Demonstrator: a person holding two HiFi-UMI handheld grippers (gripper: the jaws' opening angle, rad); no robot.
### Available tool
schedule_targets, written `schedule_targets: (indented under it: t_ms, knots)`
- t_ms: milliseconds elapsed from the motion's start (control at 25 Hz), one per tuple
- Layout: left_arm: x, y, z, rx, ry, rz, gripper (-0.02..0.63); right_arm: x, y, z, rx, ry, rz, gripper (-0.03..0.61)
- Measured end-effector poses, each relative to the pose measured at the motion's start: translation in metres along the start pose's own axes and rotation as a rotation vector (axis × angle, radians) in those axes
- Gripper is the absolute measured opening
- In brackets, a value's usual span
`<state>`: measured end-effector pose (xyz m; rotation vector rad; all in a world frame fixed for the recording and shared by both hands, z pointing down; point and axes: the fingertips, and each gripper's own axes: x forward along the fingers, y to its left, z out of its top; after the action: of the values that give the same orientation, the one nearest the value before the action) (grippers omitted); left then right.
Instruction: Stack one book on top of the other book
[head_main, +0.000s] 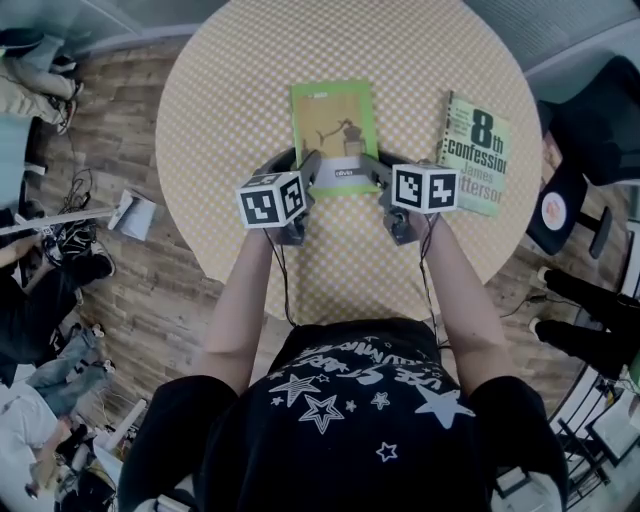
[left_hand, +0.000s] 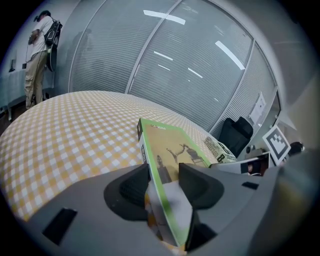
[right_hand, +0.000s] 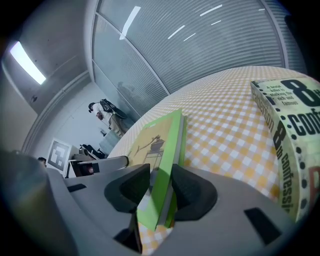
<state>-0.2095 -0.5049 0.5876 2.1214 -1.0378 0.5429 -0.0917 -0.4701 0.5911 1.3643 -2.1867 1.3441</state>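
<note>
A green book (head_main: 333, 120) lies in the middle of the round checked table (head_main: 240, 90). To its right lies the second book, pale with a big "8" on its cover (head_main: 477, 150). My left gripper (head_main: 306, 166) is at the green book's near left corner and my right gripper (head_main: 376, 168) at its near right corner. In the left gripper view the green book (left_hand: 172, 150) fills the gap between the pads of the left gripper (left_hand: 162, 181). In the right gripper view the green book (right_hand: 156, 150) sits tight in the right gripper (right_hand: 160, 187), with the "8" book (right_hand: 290, 130) to the right.
The table's near edge (head_main: 330, 300) is close to the person's body. Black chairs (head_main: 590, 140) stand to the right of the table. People's legs and cables lie on the wooden floor at the left (head_main: 60, 250). A person (left_hand: 37, 55) stands by the far wall.
</note>
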Motion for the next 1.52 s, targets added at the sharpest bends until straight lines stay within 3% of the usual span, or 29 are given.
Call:
schedule_targets:
  t_ms: [240, 520, 720, 1120, 1320, 1520]
  knots:
    - [-0.020, -0.013, 0.001, -0.028, -0.041, 0.000, 0.195, -0.019, 0.011, 0.004, 0.007, -0.052, 0.032, 0.146]
    - [-0.043, -0.034, 0.012, -0.042, -0.106, -0.018, 0.195, -0.048, 0.027, 0.017, -0.057, -0.105, 0.043, 0.146]
    - [-0.065, -0.047, 0.019, -0.019, -0.137, -0.023, 0.194, -0.067, 0.044, 0.020, -0.079, -0.128, 0.053, 0.146]
    - [-0.055, -0.142, -0.003, 0.012, -0.161, 0.000, 0.193, -0.147, -0.009, 0.007, -0.072, -0.156, 0.115, 0.146]
    - [-0.059, -0.163, 0.001, 0.016, -0.173, -0.017, 0.193, -0.170, -0.010, 0.014, -0.082, -0.183, 0.109, 0.146]
    - [-0.036, -0.206, 0.006, 0.067, -0.165, -0.042, 0.193, -0.202, -0.049, 0.016, -0.055, -0.217, 0.083, 0.146]
